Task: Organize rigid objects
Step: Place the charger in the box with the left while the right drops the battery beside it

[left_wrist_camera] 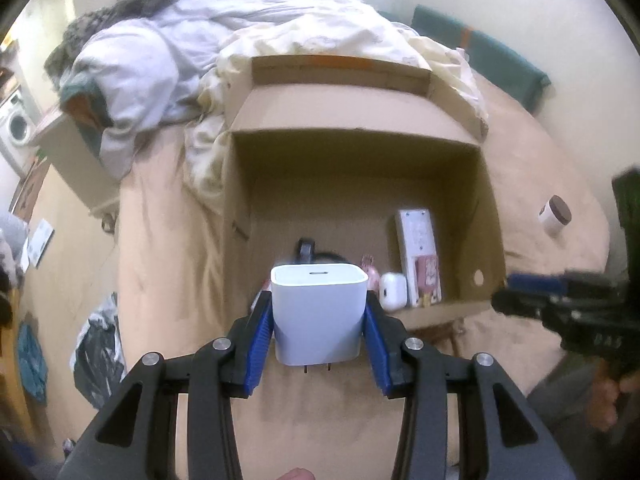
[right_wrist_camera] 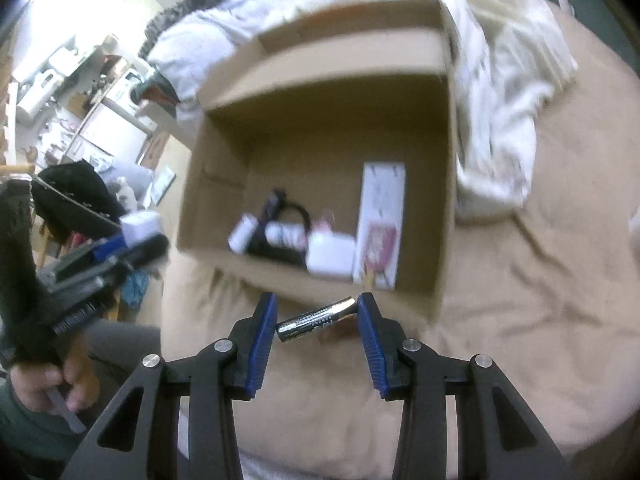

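The left tongs (left_wrist_camera: 319, 332) are clamped on a white charger block (left_wrist_camera: 319, 312), its blue pads pressing the two side faces; the slot faces away from the camera and two metal prongs point back toward the wrist. The block is held in the air above the tan bedsheet (left_wrist_camera: 168, 248), just short of the near wall of the open cardboard box (left_wrist_camera: 486, 216).

The right tongs (right_wrist_camera: 317, 322) grip a battery (right_wrist_camera: 316, 319) end to end, one cap against each blue pad, the cell lying slightly tilted with its right end higher. It too hangs over the bedsheet just before the box's near wall. In the right wrist view a person's hand (right_wrist_camera: 60, 380) holds the other tool's handle at the left edge.

Inside the box, on its floor along the near side, lie a small white earbud case (left_wrist_camera: 392, 290), a tall white and pink package (left_wrist_camera: 420, 256) leaning toward the right wall, a small pink item (left_wrist_camera: 370, 268), and a dark object (right_wrist_camera: 280, 232) with a black loop; the right wrist view is blurred, so finer detail there cannot be told.

To the right of the box, on the sheet, a small white jar with a brown lid (left_wrist_camera: 555, 214) stands apart. Beyond the box lies a heap of pale rumpled bedding (left_wrist_camera: 288, 40).
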Demonstrator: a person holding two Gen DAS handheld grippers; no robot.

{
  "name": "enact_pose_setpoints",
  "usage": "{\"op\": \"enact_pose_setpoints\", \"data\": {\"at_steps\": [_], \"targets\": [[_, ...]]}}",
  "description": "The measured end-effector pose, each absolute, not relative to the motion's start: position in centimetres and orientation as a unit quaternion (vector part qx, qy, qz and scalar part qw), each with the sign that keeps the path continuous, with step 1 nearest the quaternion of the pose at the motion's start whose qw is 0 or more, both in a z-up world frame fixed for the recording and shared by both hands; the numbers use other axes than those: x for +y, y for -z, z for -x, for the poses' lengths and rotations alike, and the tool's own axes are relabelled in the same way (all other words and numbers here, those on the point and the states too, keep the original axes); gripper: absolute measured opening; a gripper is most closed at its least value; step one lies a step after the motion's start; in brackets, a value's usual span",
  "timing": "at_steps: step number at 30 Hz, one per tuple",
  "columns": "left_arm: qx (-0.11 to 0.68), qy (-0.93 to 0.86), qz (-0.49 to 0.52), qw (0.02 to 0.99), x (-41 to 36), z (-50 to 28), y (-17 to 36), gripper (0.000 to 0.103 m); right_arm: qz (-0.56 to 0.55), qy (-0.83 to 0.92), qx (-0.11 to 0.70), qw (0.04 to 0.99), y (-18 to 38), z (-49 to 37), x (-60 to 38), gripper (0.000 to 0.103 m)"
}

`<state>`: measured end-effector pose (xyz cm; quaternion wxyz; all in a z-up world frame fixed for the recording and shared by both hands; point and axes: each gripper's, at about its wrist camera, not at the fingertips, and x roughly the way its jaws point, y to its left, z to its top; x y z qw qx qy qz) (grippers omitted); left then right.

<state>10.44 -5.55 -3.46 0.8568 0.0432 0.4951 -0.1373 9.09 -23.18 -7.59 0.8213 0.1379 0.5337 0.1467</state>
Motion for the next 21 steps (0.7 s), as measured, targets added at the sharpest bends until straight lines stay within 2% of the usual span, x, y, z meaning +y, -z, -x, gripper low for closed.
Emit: {"op": "enact_pose_setpoints", "data": {"at_steps": [10,21], "targets": [[0.499,0.140,-0.052,0.853,-7.7,-15.6,5.6,0.039,-0.118,-0.133,0.532,0.828,9.3,-14.4,-23.0,0.044],[0.538,0.141,-0.049,0.830,-8.4,-17.2,10.3,0.040,-0.090,-0.113,0.566,0.812,12.4,-15.2,-22.2,0.044]]}}
